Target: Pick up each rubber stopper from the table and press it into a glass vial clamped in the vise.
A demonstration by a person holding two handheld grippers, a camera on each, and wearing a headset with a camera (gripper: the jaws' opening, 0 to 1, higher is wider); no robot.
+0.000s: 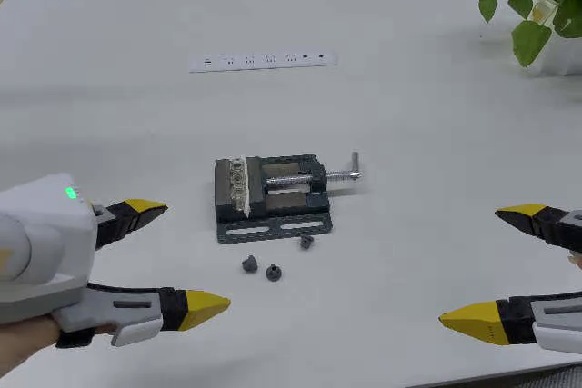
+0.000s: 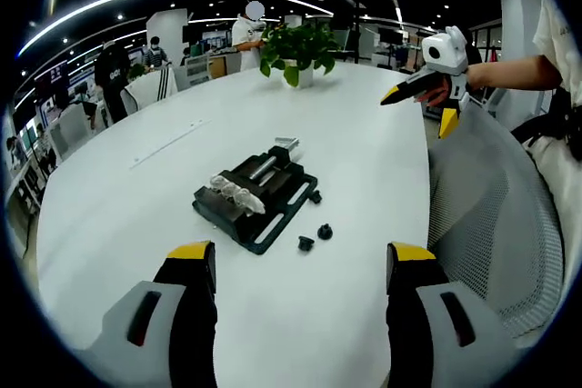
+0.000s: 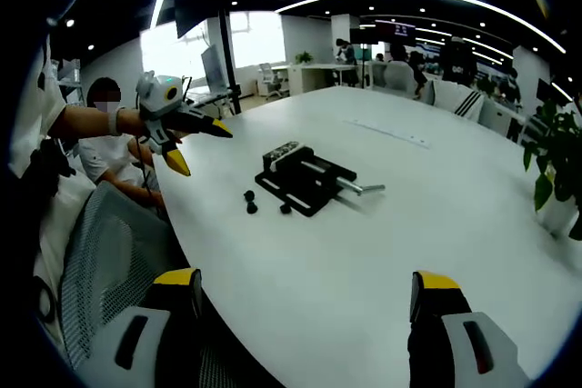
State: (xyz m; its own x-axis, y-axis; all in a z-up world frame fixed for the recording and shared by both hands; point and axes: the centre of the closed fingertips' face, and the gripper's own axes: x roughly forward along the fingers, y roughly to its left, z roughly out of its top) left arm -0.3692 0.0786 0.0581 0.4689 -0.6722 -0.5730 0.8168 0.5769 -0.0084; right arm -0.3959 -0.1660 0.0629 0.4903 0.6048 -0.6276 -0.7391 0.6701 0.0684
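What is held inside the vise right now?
A row of clear glass vials sits clamped at one end of the vise. Their lower parts are hidden between its clamping faces, and whether any is already plugged is too small to tell.

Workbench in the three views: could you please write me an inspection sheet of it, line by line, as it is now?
Surface: white table, no spill seen.
Job's things: dark vise near the middle, with a row of glass vials clamped at its left end in the head view; three rubber stoppers loose on the table in front of the vise, apart from each other.
Clutter: white power strip behind the vise; potted plant at the far right corner.
Grippers: left claw open, empty; right claw open, empty; both short of the stoppers.
Cables: nothing seen.
Surroundings: open office with people; mesh chair beside the table.
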